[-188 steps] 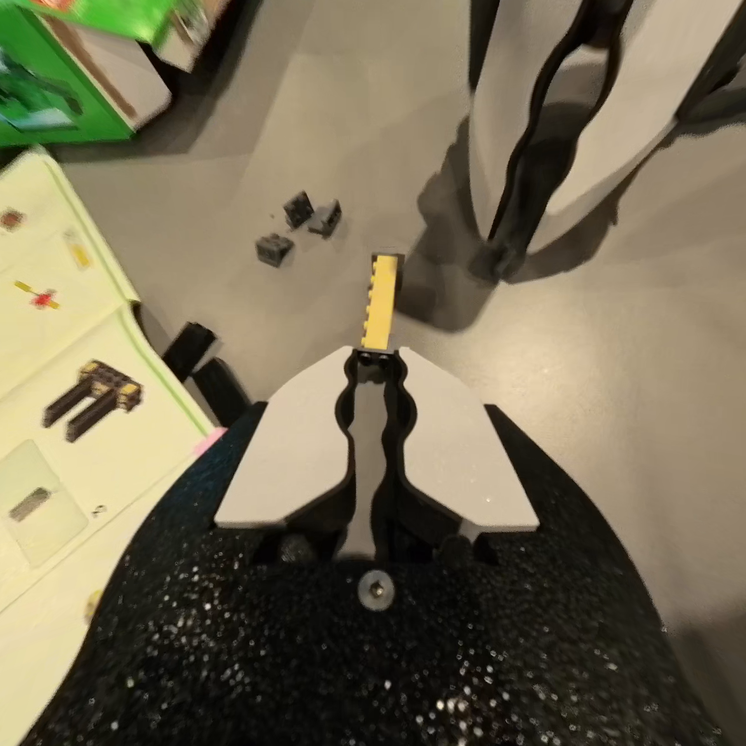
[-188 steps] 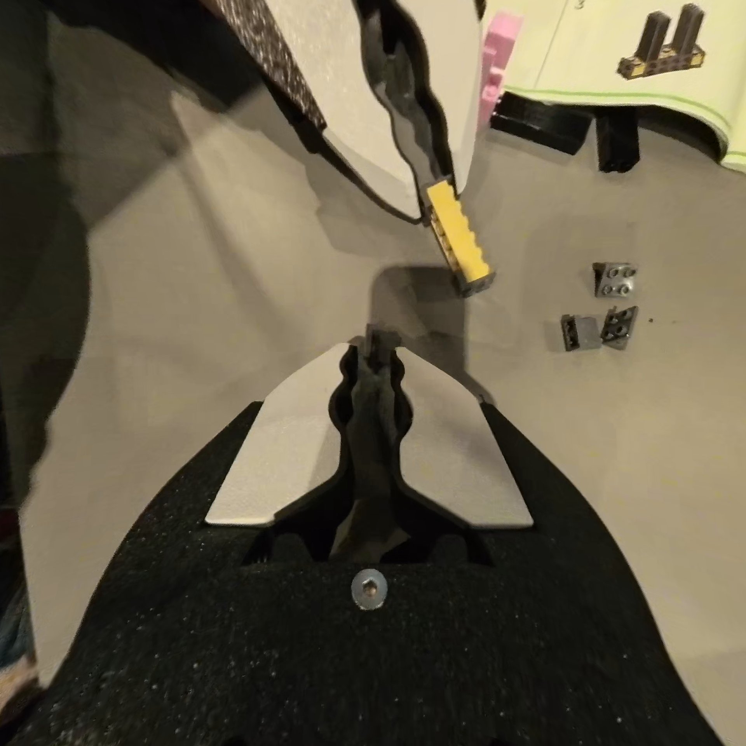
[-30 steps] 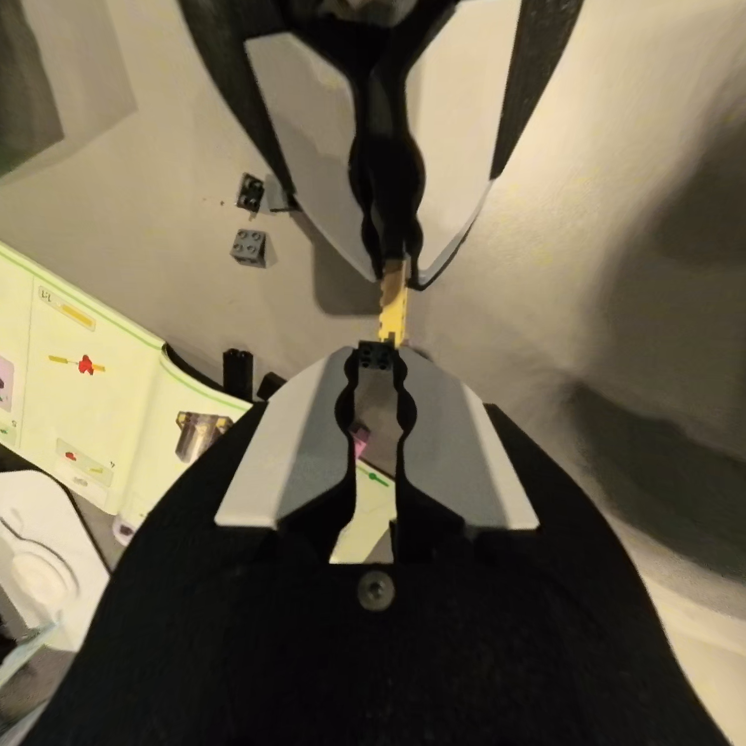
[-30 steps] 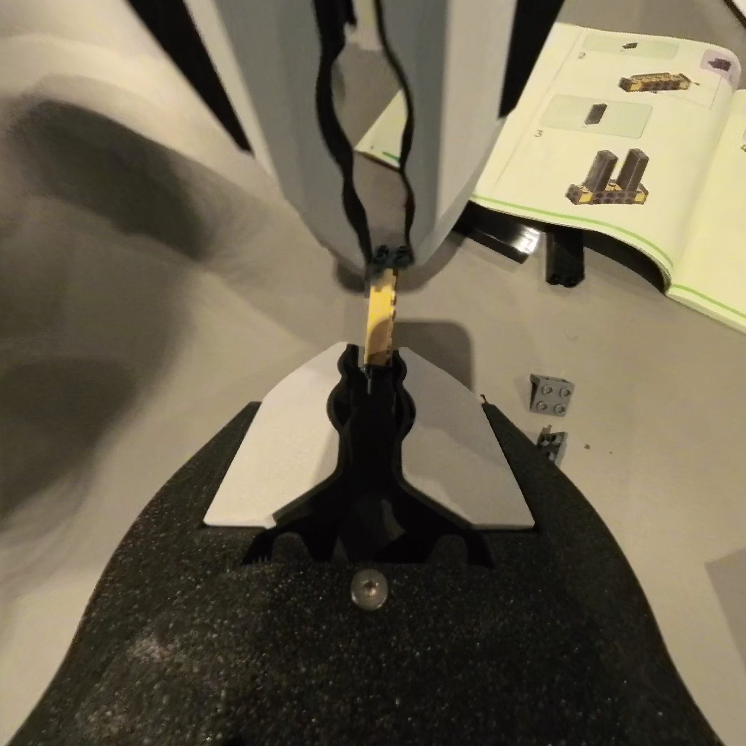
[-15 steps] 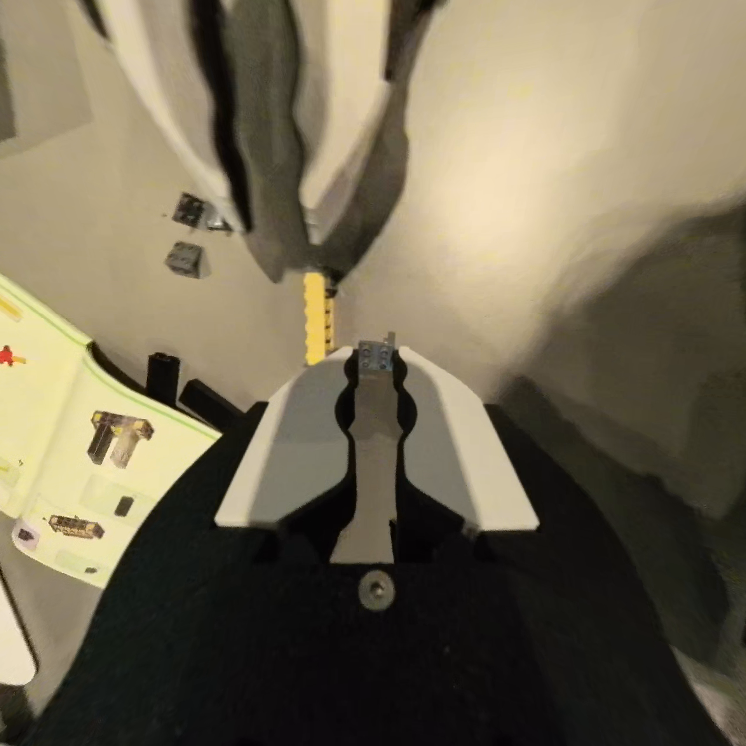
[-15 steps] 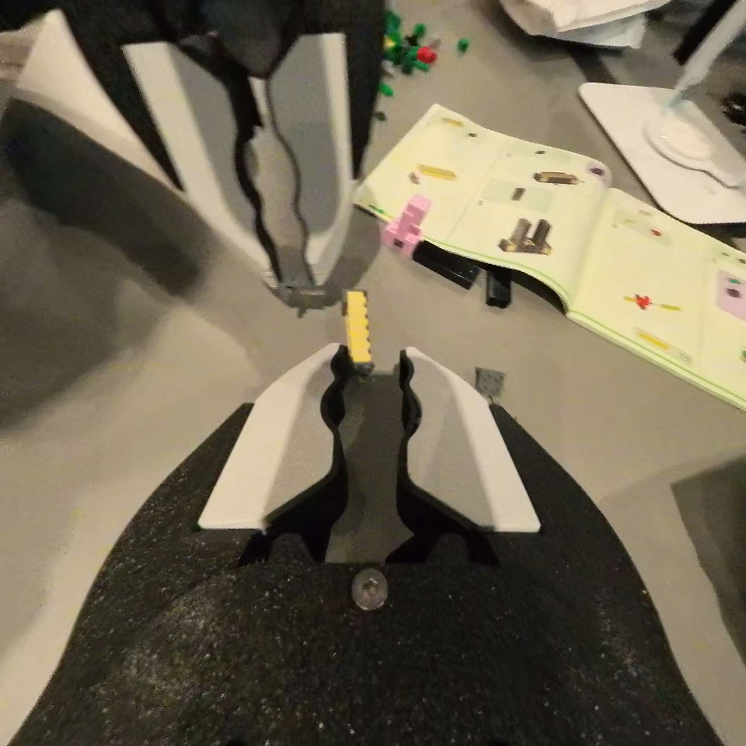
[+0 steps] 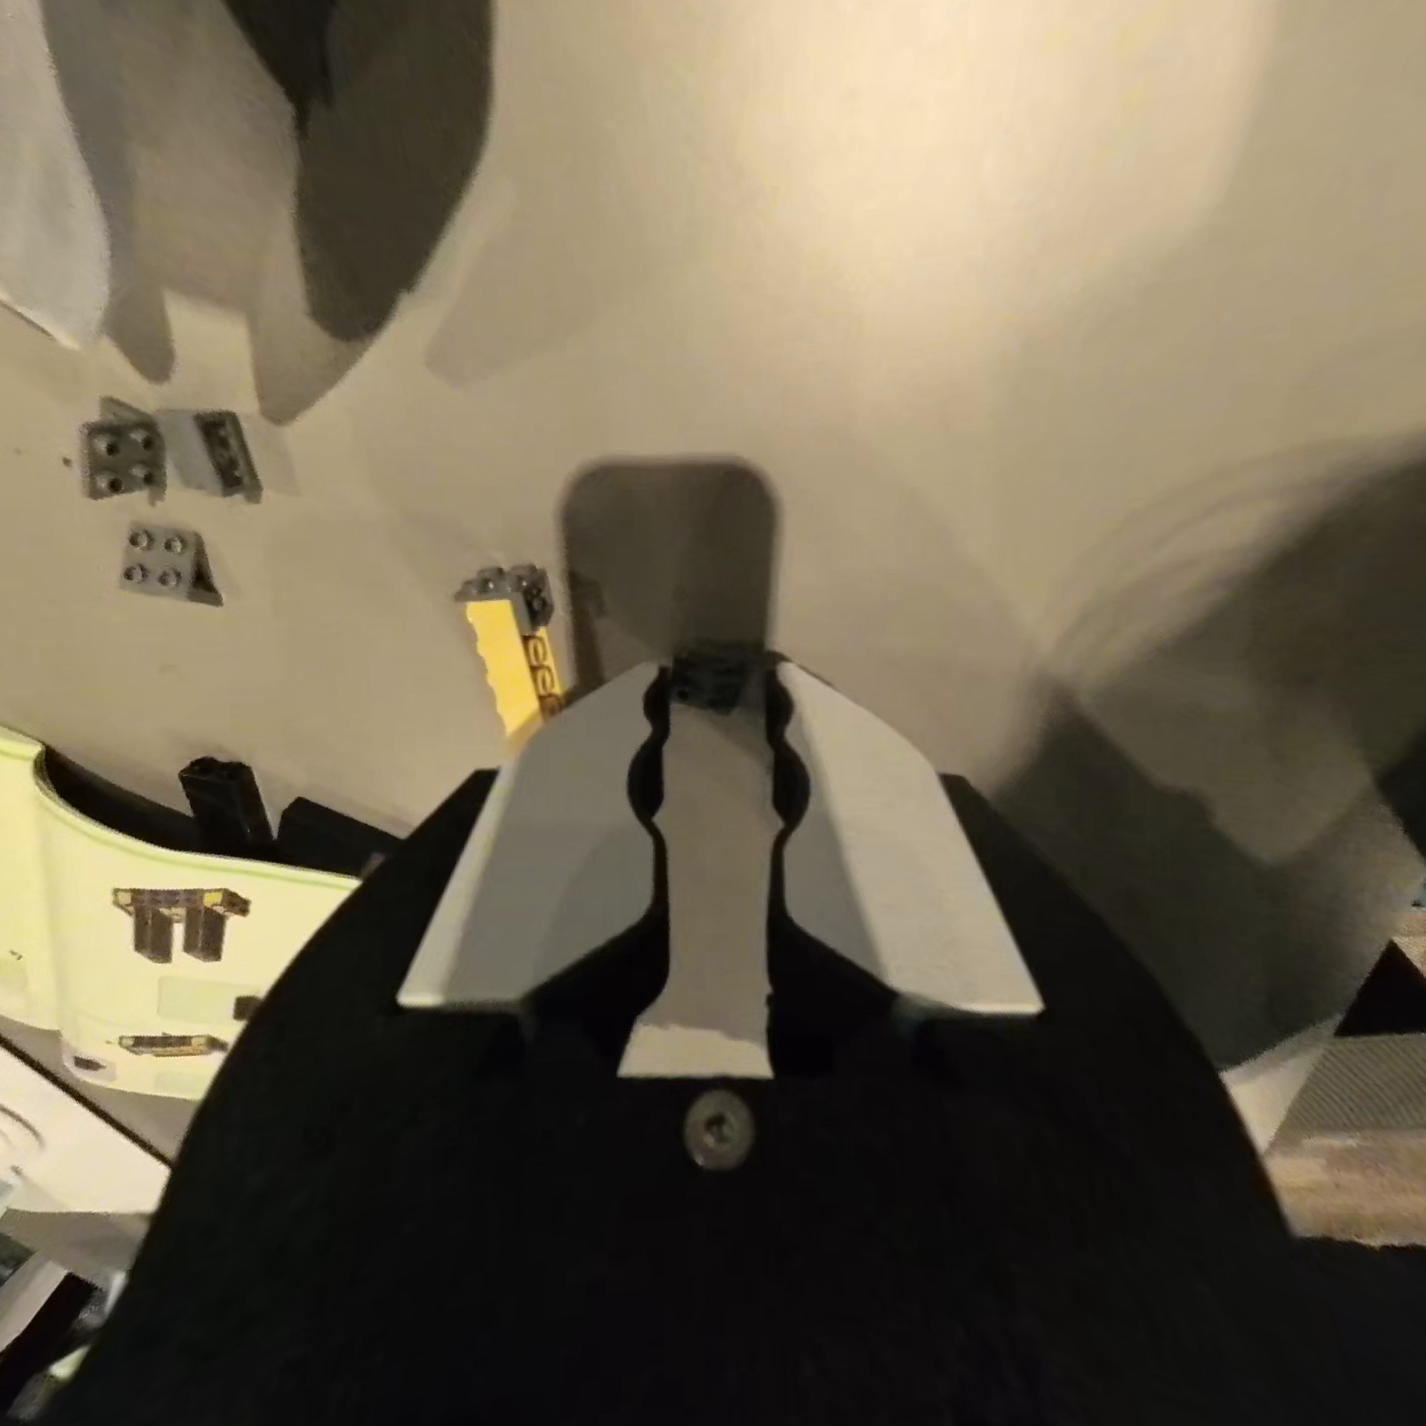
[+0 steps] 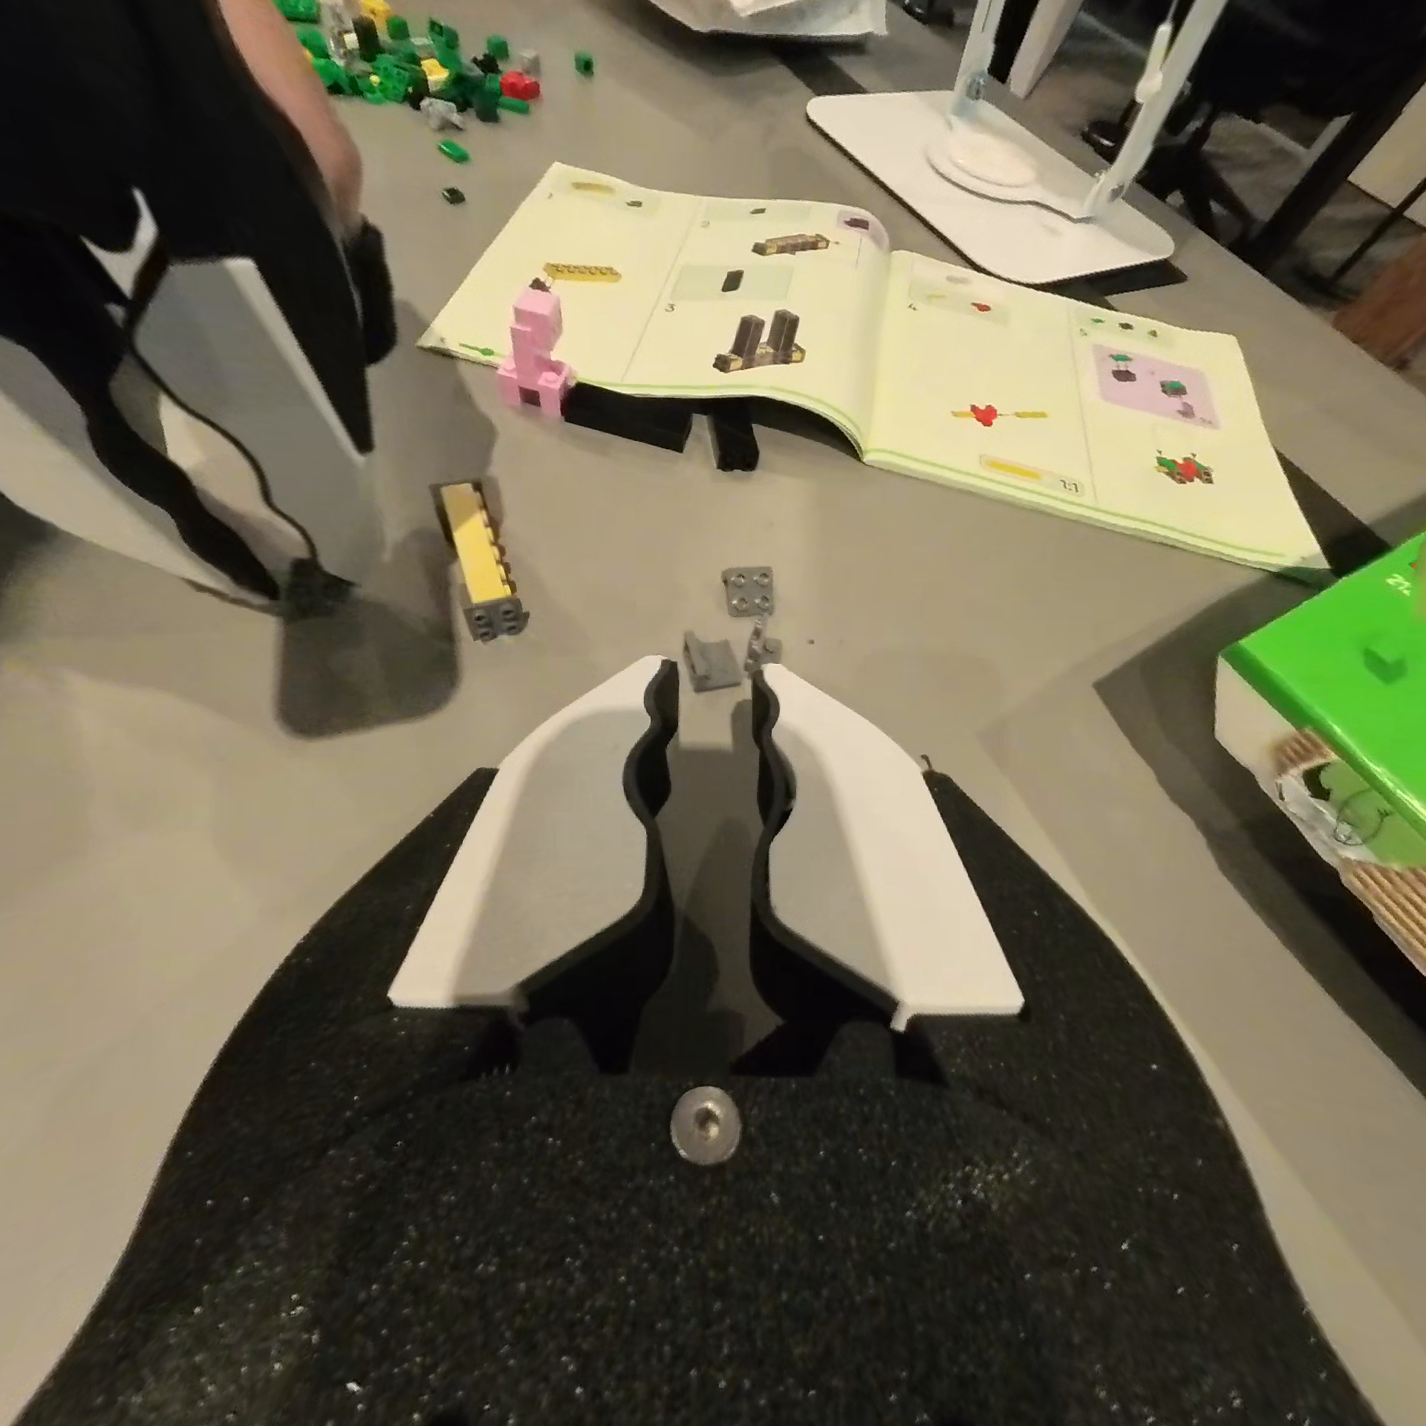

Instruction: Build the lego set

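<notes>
My left gripper [image 7: 710, 679] is shut on a small dark grey brick [image 7: 708, 685], held low over the grey table; it also shows in the right wrist view [image 8: 309, 579]. A long yellow beam [image 8: 474, 544] with a grey brick [image 8: 498, 617] on its near end lies on the table beside it, touched by neither gripper; it shows in the left wrist view [image 7: 509, 656] too. My right gripper [image 8: 714, 679] is open and empty. A small grey piece [image 8: 708, 662] lies on the table just past its tips.
A grey square plate [image 8: 748, 590] and a small grey clip [image 8: 764, 644] lie near the right gripper. Farther back are the open instruction booklet [image 8: 849, 347], a pink figure [image 8: 532, 351], black bricks [image 8: 629, 417], loose green bricks [image 8: 409, 69], a white stand base [image 8: 995, 177] and a green box [image 8: 1350, 671]. My left tips are about 10 cm from the small grey piece [image 8: 708, 662], my right tips only 5 cm. It turns up in the left wrist view [image 7: 204, 454] as well.
My right gripper opened, let go of the yellow beam and drew back. The beam now lies on the table. My left gripper moved off the beam, still holding the dark brick.
</notes>
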`<state>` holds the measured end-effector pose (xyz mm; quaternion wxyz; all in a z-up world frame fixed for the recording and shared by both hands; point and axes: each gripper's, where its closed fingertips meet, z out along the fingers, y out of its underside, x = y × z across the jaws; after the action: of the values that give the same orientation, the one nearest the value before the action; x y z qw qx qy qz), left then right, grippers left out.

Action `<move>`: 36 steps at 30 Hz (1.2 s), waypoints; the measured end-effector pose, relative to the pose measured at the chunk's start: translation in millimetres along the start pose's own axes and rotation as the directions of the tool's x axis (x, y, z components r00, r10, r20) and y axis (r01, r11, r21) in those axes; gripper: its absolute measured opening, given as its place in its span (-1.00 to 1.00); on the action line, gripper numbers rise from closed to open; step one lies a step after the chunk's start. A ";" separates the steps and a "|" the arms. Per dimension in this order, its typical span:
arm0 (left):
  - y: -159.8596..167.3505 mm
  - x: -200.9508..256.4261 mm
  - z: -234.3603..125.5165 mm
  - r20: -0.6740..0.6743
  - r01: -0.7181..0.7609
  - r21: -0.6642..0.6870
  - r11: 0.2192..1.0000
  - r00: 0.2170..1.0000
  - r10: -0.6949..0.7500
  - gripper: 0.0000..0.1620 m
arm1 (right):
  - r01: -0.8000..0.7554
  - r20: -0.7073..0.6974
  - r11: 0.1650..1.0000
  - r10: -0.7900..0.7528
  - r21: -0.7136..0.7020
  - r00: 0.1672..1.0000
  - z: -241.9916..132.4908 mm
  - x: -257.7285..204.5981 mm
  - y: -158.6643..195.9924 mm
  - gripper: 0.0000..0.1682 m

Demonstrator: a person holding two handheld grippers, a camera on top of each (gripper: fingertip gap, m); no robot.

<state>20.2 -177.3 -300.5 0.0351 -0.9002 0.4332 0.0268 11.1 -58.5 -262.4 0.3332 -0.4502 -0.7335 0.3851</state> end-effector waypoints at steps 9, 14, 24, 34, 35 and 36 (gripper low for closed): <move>9.9 -12.4 -26.3 0.062 0.120 0.277 0.953 0.988 -0.142 -0.39 | 0.022 0.056 1.000 -0.022 -0.010 0.998 -3.7 -13.8 -2.1 -0.87; 36.2 -38.9 -44.0 0.116 0.167 0.531 0.831 0.957 -0.267 -0.42 | -0.106 0.167 0.994 0.110 -0.032 0.980 5.6 -78.6 -25.1 -0.87; 26.7 -39.8 -30.0 0.024 0.093 0.674 0.732 0.989 -0.148 -0.39 | -0.124 0.136 0.975 0.150 -0.186 0.979 38.5 -112.8 -6.8 -0.68; 17.3 -46.1 -11.4 -0.007 0.065 0.662 0.747 0.997 -0.081 -0.42 | 0.004 0.108 0.954 0.030 -0.300 0.994 46.1 -112.1 2.5 -0.78; 17.8 -46.9 -11.0 -0.006 0.064 0.659 0.750 0.997 -0.080 -0.42 | 0.015 0.111 0.955 0.019 -0.298 0.994 46.3 -112.2 2.1 -0.78; 18.4 -46.9 -11.0 -0.006 0.063 0.656 0.752 0.997 -0.078 -0.44 | 0.023 0.111 0.956 0.010 -0.292 0.994 46.4 -111.8 1.9 -0.79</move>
<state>-23.2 -153.2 -286.6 0.3536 -0.8463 0.3805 -0.1180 14.8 -172.7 -302.2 0.2226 -0.4698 -0.8014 0.2956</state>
